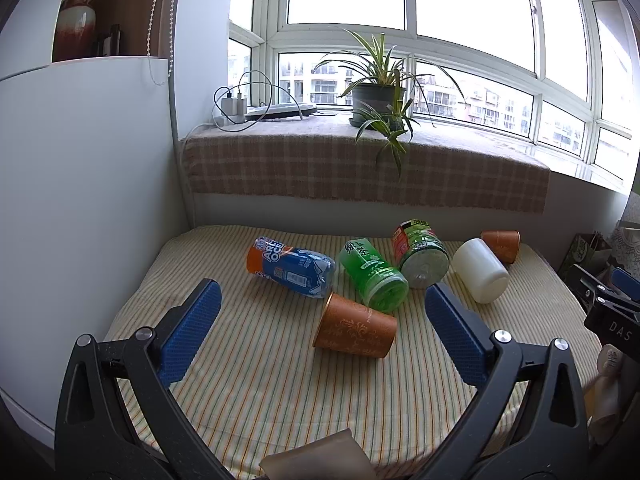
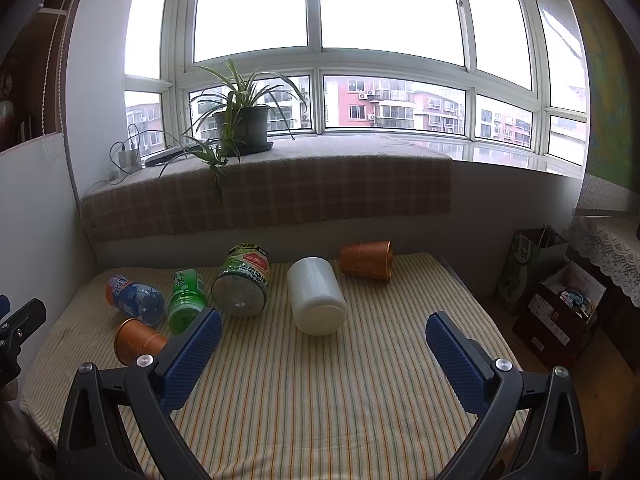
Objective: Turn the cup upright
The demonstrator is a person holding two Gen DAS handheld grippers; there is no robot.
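1. Cups lay tipped on the striped mat (image 1: 280, 380): a copper cup (image 1: 354, 327) on its side near the middle of the mat, mouth toward the left edge.
2. Lay just in front of a green bottle (image 1: 372, 274), with a blue bottle (image 1: 294, 266) on the left, nearly touching its rim.
3. Rested farther back: a wide green jar (image 1: 420, 254), a white cup (image 1: 480, 270), and a second copper cup (image 1: 501, 245) by the far right corner, all on their sides.
4. Hovered low over the near edge, spread wide and holding nothing: left gripper (image 1: 320, 336), its jaws flanking the nearer copper cup.
5. Hung likewise wide and empty over the near right part of the mat: right gripper (image 2: 324, 360), white cup just beyond its fingers.
6. Stood behind on the cloth-covered sill (image 1: 320, 160): a potted plant (image 1: 378, 98).
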